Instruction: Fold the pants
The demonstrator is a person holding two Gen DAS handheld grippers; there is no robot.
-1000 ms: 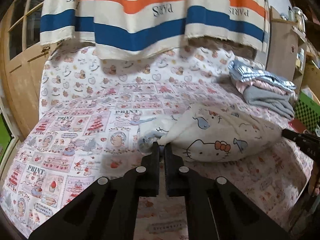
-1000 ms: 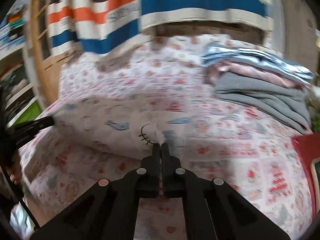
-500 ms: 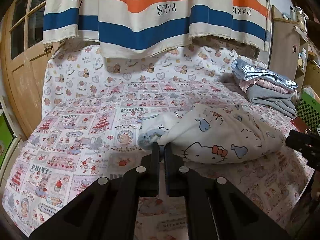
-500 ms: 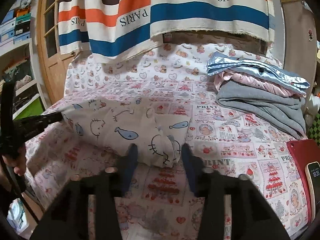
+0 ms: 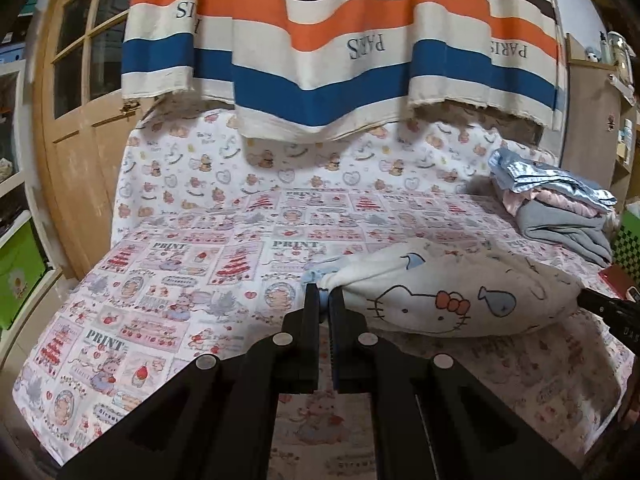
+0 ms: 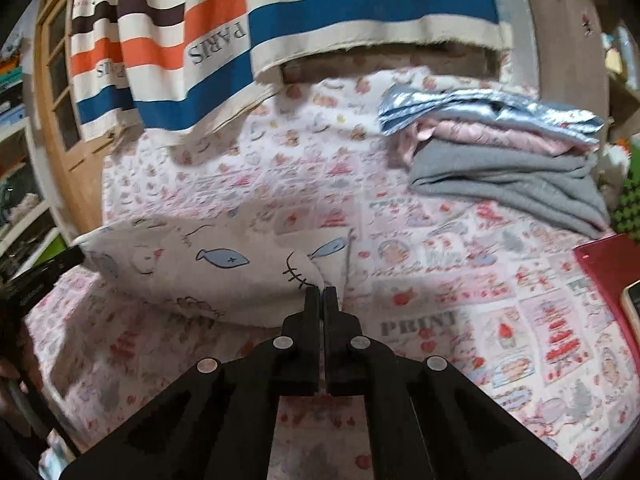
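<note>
On patterned bedsheet (image 5: 168, 288): soft cartoon-print pants (image 5: 452, 300) bunched, both hand-held grippers pinching edges.

Right gripper (image 6: 321, 294) fingers, spread half-second ago, now pinched on pants (image 6: 224, 268) edge; pants lifted, stretched.

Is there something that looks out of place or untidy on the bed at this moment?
Only the pants: they are bunched in a puffy lump, not flat, pinched at opposite ends by the left gripper and the right gripper. The folded stack near the back of the bedsheet looks tidy. Nothing seems spilled or damaged.
</note>
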